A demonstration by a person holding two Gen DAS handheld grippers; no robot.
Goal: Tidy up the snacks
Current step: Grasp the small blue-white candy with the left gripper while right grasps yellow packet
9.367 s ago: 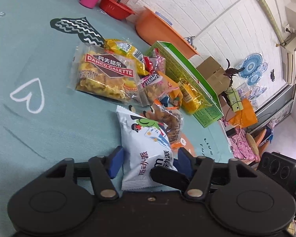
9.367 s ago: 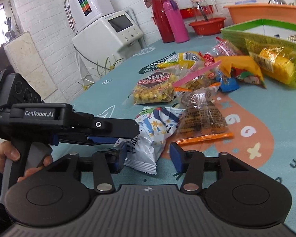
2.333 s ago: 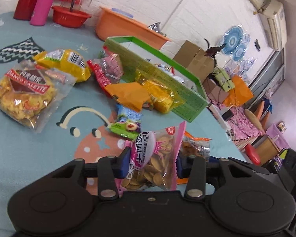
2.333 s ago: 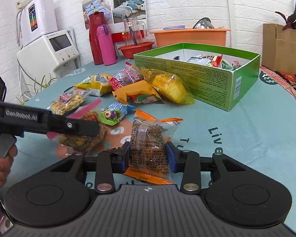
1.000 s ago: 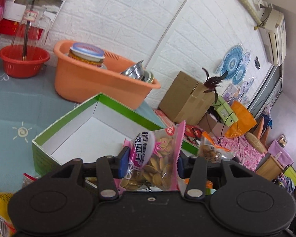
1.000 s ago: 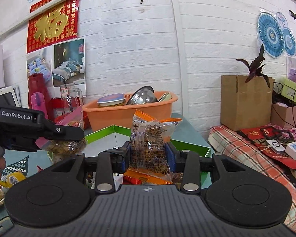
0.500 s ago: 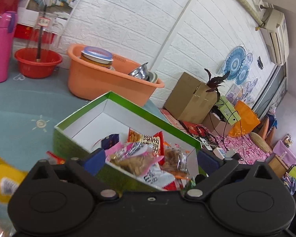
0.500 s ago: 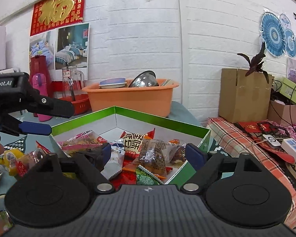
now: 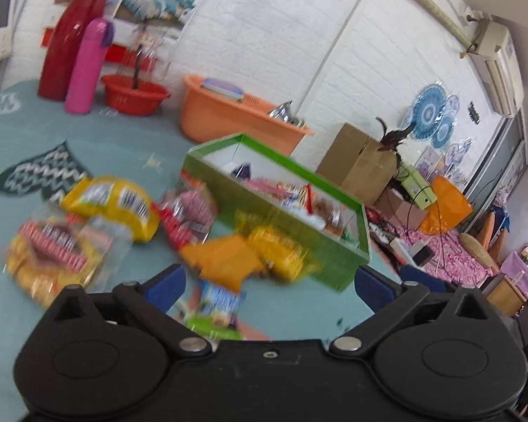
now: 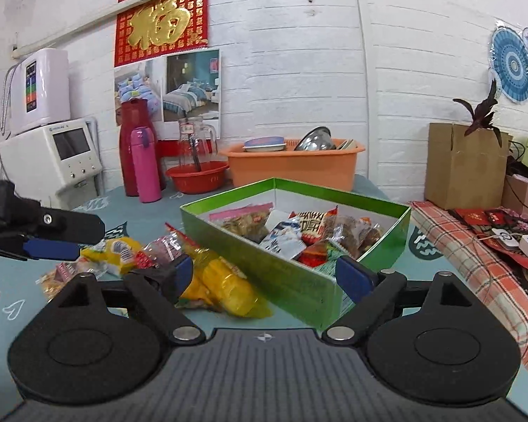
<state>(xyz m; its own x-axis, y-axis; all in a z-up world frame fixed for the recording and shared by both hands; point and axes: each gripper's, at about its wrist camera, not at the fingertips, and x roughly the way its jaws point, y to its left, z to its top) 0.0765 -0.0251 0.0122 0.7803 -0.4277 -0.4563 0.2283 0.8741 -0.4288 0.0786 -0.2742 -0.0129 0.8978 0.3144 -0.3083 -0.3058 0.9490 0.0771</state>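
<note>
Left wrist view, left to right: a clear bag of yellow snacks with a red label [image 9: 49, 249] lies on the teal tablecloth [image 9: 98, 133], beside a yellow packet [image 9: 112, 204] and a pink-and-red packet [image 9: 190, 211]. An orange packet [image 9: 225, 258] and a yellow crinkled bag [image 9: 278, 253] rest against the near wall of the green box [image 9: 299, 246], and a small blue-and-green packet [image 9: 218, 306] sits just ahead of the tool. The picture is blurred, so the labels cannot be read. The left gripper [image 9: 269, 283] stands spread wide with nothing between its blue pads – it has just been opening.

In the right wrist view, the left gripper reaches in from the left edge, over the loose packets. Behind it stand a red flask [image 10: 133, 144] and a pink bottle [image 10: 145, 165], then a red bowl [image 10: 197, 177] and an orange tub [image 10: 292, 163]. The green box holds several snack packets [image 10: 292, 234] – a pink-edged one, white ones, red ones and brown ones. The right gripper [image 10: 265, 274] is also spread wide and empty, its jaws having just opened, with the box's near corner showing between the pads.
</note>
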